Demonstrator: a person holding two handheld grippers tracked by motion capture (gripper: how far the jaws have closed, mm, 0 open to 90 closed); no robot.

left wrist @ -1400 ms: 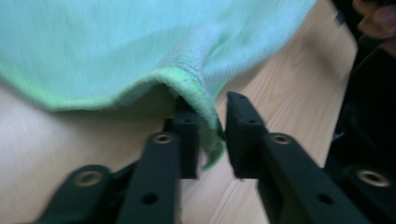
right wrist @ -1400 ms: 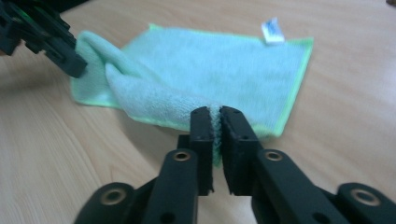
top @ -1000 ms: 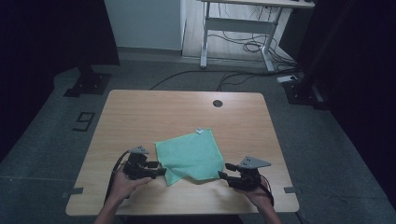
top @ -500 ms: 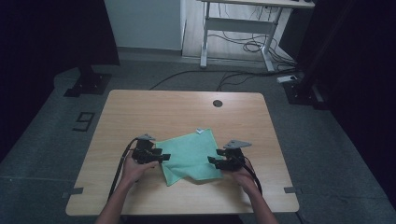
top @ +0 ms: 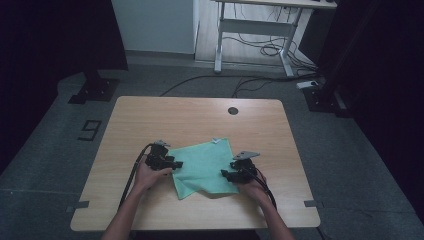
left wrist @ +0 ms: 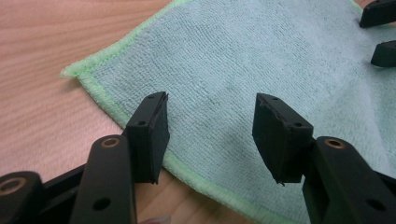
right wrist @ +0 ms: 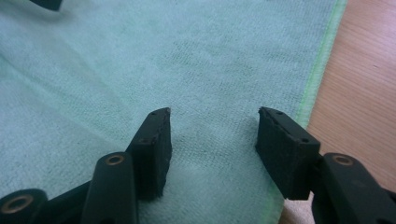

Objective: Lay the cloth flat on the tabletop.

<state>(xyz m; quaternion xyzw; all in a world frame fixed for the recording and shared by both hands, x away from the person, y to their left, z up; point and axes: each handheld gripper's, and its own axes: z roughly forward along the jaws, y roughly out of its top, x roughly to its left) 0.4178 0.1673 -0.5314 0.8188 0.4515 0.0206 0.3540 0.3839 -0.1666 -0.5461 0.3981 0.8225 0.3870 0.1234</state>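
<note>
Now both tools are hovering half open and gripping nothing: the left tool and right tool are flanking a green cloth lying mid-counter. Soft, light and limp, it probably wants pinching at its stitched edges.

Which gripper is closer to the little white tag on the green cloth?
Right, though only slightly. The white tag sits on the green cloth's far edge. The right gripper is over the cloth's right side; the left gripper is over its left edge.
</note>
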